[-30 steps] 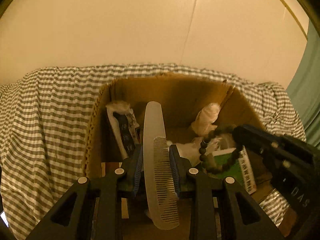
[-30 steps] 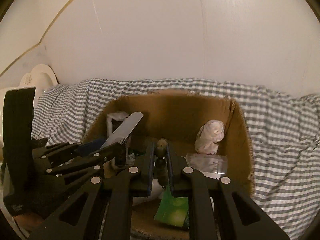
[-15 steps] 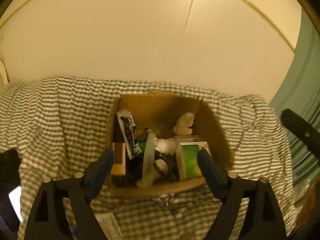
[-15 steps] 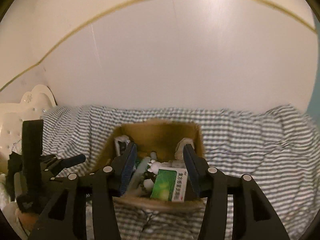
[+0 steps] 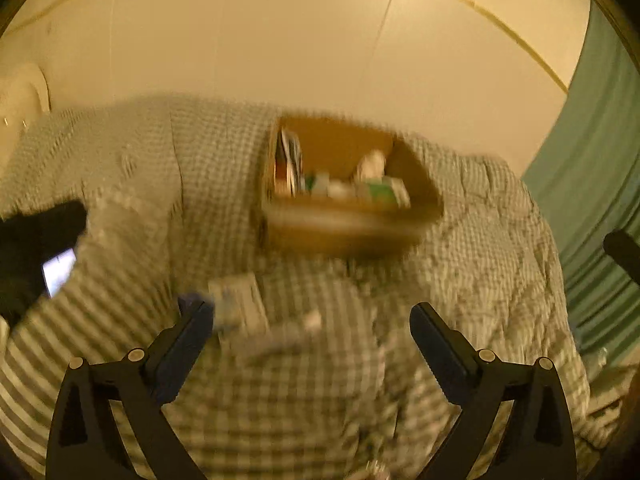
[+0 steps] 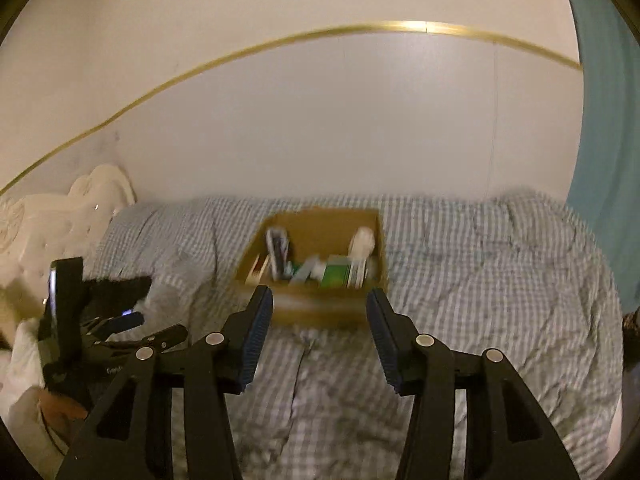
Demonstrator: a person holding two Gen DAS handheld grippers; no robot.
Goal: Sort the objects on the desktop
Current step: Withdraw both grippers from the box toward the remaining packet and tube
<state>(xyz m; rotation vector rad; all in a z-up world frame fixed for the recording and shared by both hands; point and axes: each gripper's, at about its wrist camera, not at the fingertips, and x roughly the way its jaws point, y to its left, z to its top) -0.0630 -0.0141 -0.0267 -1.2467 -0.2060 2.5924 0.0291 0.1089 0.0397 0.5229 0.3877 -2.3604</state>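
Left tongs (image 5: 310, 328) spread wide and opening further, nothing between the pads. Right tongs (image 6: 320, 334) about half spread, empty.

Just past the left tongs, a pale flat packet (image 5: 240, 308) lies on the checked quilt (image 6: 460, 280); heavy motion blur, can't tell what it is.

Farther out, a cardboard box (image 6: 320, 312) sits on the quilt, well apart from both tongs. Inside: a green-and-white carton (image 6: 340, 276), a white wad (image 6: 362, 240) at the right end, dark packets (image 6: 278, 252) standing at the left end.

Left edge of the right view shows the other gripper body. Behind the bed: white headboard (image 6: 60, 216), plain wall, teal curtain (image 6: 604, 120).
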